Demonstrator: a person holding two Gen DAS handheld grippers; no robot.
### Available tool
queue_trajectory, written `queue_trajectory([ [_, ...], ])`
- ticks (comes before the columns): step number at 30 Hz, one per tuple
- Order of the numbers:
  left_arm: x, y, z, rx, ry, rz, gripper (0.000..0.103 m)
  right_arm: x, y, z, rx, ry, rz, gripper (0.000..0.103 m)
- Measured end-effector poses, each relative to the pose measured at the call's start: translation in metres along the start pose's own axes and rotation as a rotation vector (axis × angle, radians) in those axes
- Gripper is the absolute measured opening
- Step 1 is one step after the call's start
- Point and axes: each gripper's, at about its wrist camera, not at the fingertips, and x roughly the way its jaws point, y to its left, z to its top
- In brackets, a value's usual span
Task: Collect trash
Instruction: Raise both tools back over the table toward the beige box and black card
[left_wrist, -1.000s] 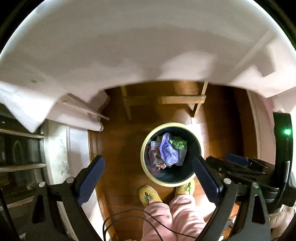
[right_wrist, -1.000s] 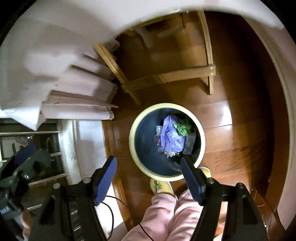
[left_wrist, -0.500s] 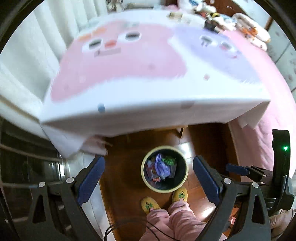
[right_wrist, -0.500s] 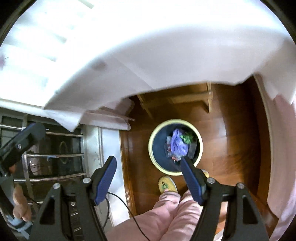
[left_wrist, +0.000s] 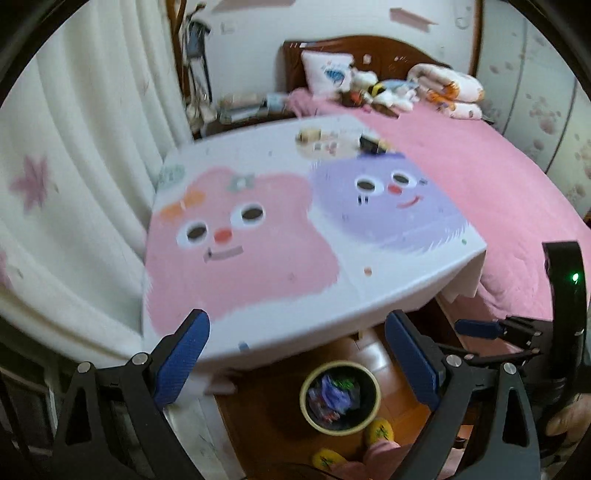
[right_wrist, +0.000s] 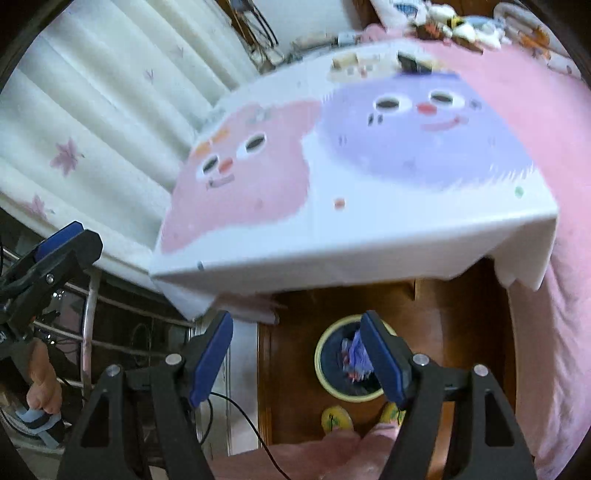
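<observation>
A round dark bin with a pale yellow rim stands on the wooden floor under the table's near edge. It holds a purple bag and other scraps, also seen as bin trash in the right wrist view. My left gripper hangs open and empty high above the bin, at the near edge of the table. My right gripper is open and empty too. At the table's far end lie blurred small items: a pale packet and a dark object.
The table wears a white cloth printed with a pink and a purple cartoon face. A pink bed runs along its right side, white curtains along its left. The person's yellow slippers stand beside the bin.
Both grippers have risen from below the table's edge to above it. The table top has come into view and the bin looks smaller and farther below. Both stayed open.
</observation>
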Motion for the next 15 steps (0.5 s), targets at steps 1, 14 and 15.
queue_trajectory([
  [1,-0.005,0.001,0.003,0.009,-0.013,0.002,0.095,-0.006,0.002,0.004,-0.002,-0.02,-0.006,0.072],
  [14,-0.017,0.019,0.074,0.044,-0.132,0.014,0.095,-0.059,-0.016,0.093,0.017,-0.178,-0.074,0.072],
  [15,-0.014,0.017,0.078,0.051,-0.131,0.023,0.095,-0.059,-0.02,0.1,0.017,-0.178,-0.081,0.072],
])
